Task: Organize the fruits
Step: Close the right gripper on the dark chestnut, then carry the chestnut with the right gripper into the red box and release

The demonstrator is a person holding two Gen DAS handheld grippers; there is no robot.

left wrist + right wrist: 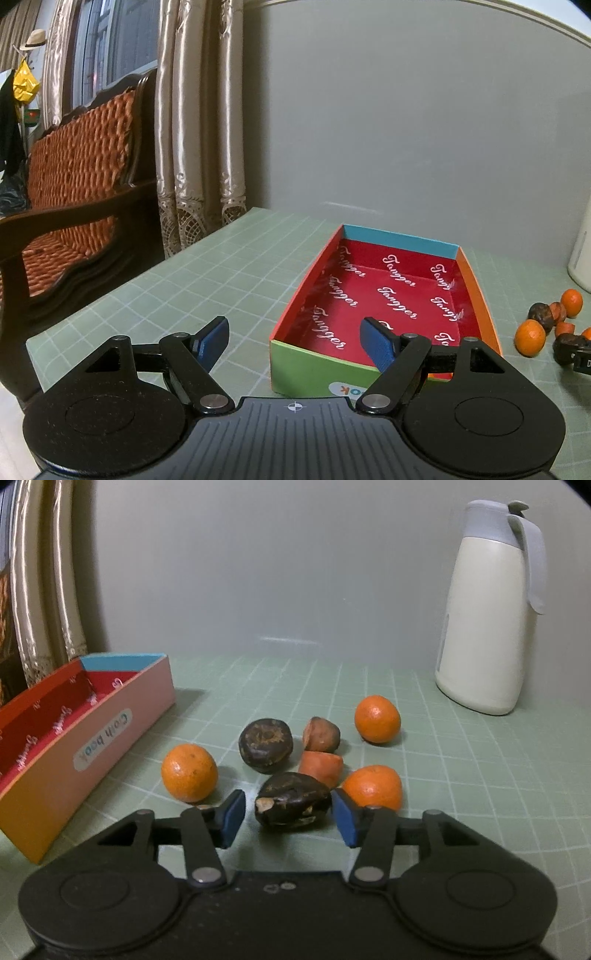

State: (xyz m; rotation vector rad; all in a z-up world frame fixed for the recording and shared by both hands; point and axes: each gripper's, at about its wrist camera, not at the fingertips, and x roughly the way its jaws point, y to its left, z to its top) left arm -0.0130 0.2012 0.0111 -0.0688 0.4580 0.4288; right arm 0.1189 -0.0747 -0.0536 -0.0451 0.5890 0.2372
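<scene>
My left gripper [295, 341] hangs over the near corner of the open cardboard box with red printed lining [388, 295], fingers wide, nothing between them. My right gripper [288, 818] is low over the green gridded surface [461, 775], fingers narrowed around a dark wrinkled oval fruit [293, 799]; small gaps show on both sides, no contact. Three round orange tangerines [189, 772], another dark fruit [266, 745] and two reddish-brown pieces [320, 766] lie clustered beyond, right of the box. A cream thermos jug [487, 627] stands at back.
</scene>
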